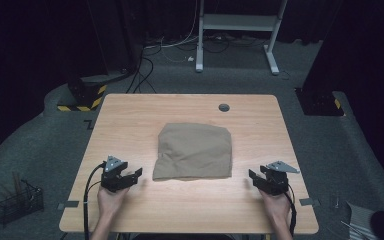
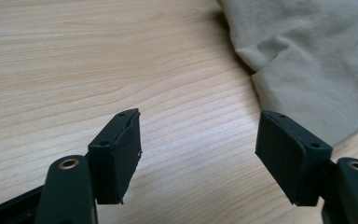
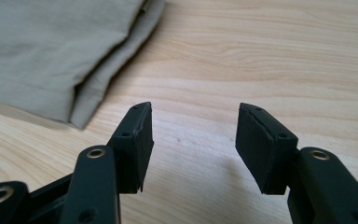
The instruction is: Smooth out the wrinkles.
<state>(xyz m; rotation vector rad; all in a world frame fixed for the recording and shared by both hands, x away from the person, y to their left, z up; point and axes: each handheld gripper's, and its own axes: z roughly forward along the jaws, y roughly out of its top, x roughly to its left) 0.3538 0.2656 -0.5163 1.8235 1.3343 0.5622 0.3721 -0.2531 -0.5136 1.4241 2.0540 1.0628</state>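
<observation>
A folded tan cloth [image 1: 194,151] lies in the middle of the wooden table [image 1: 130,115]. My left gripper [image 1: 136,176] rests low near the front left, a short way left of the cloth's near left corner, open with nothing between its jaws. In the left gripper view the gripper [image 2: 198,140] hovers over bare wood and the cloth [image 2: 307,56] lies at the upper right. My right gripper [image 1: 251,177] sits right of the cloth's near right corner, open and empty. In the right gripper view the gripper [image 3: 193,128] is over wood, with the cloth [image 3: 51,51] at the upper left.
A round grey grommet [image 1: 224,107] sits in the table's far edge area. On the floor stand a black wire basket [image 1: 19,202] at the left, a white desk frame [image 1: 237,30] behind, and cables [image 1: 145,70]. Bare wood surrounds the cloth on all sides.
</observation>
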